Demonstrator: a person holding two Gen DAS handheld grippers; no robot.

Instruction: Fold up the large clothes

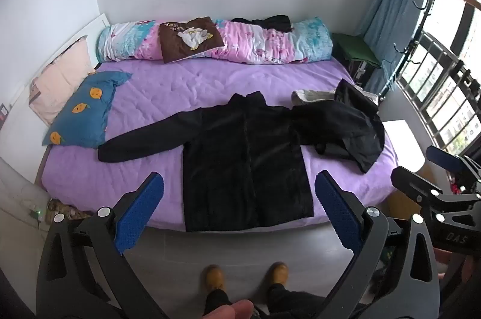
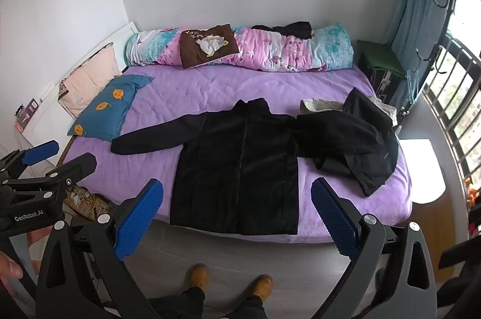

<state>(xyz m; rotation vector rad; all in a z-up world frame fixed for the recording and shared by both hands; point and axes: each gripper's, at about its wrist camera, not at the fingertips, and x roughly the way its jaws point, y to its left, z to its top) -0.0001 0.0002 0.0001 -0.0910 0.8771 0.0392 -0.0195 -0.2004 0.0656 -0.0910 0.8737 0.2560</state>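
Note:
A black zip jacket (image 1: 243, 156) lies flat, front up, on the purple bed (image 1: 168, 96), hem at the near edge, left sleeve stretched out to the left. It also shows in the right wrist view (image 2: 237, 165). A second dark garment (image 1: 354, 129) lies crumpled over its right sleeve; it also shows in the right wrist view (image 2: 360, 144). My left gripper (image 1: 239, 183) is open and empty, held back from the bed above the floor. My right gripper (image 2: 237, 189) is open and empty, beside the left one.
A rolled floral quilt (image 1: 270, 42) with a brown cushion (image 1: 191, 36) lies along the far wall. A blue pillow (image 1: 84, 114) and a pink one (image 1: 60, 81) lie at the left. A grey cloth (image 1: 312, 95) lies behind the crumpled garment. The person's shoes (image 1: 246, 277) stand on the floor.

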